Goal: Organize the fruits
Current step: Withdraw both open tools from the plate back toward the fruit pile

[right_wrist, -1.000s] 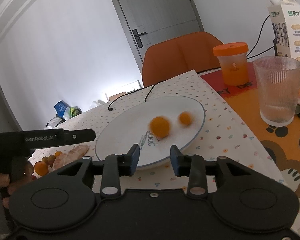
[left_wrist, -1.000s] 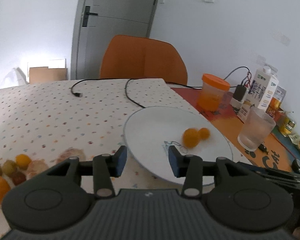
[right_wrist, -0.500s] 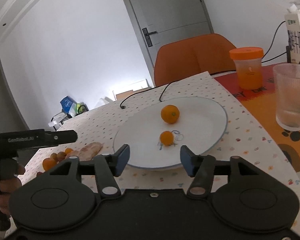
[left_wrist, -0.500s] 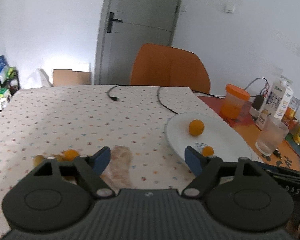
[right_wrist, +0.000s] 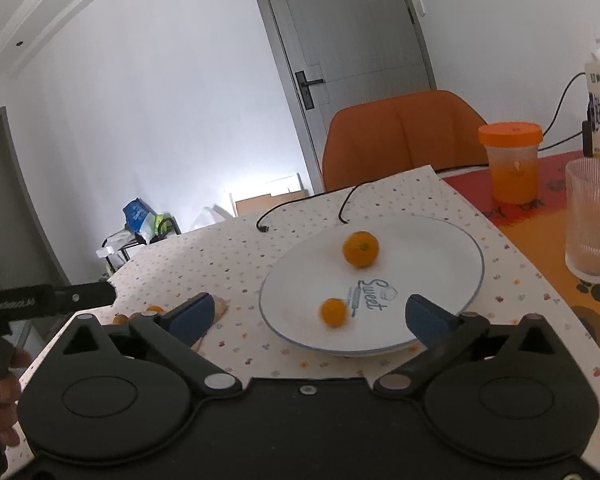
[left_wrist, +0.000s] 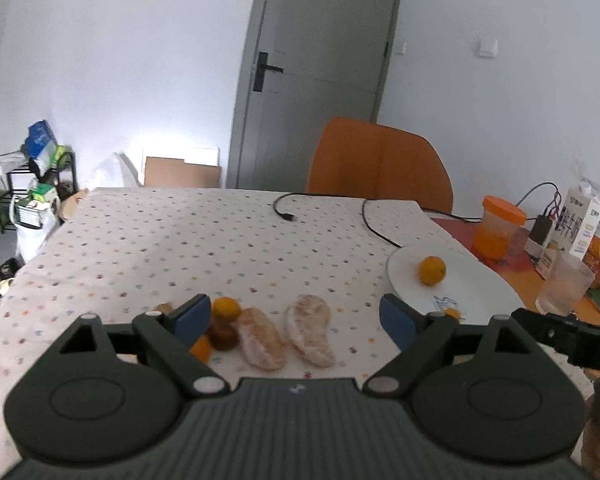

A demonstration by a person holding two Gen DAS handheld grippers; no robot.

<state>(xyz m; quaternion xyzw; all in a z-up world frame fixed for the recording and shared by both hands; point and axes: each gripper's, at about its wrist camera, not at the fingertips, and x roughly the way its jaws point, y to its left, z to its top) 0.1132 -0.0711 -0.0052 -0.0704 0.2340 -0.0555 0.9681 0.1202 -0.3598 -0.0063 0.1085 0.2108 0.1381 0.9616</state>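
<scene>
Right wrist view shows two oranges [right_wrist: 360, 249] already lying on the white plate [right_wrist: 452, 240], while the right gripper [right_wrist: 308, 312] has just been opening its jaws and holds nothing. Left gripper [left_wrist: 296, 316], also just opened and empty, faces the remaining fruits [left_wrist: 225, 322] on the tablecloth [left_wrist: 180, 240], so most of the work is still left.

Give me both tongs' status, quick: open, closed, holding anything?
Left tongs: open, jaws have just been opening, nothing held.
Right tongs: open wide, jaws have just been opening, nothing held.
</scene>
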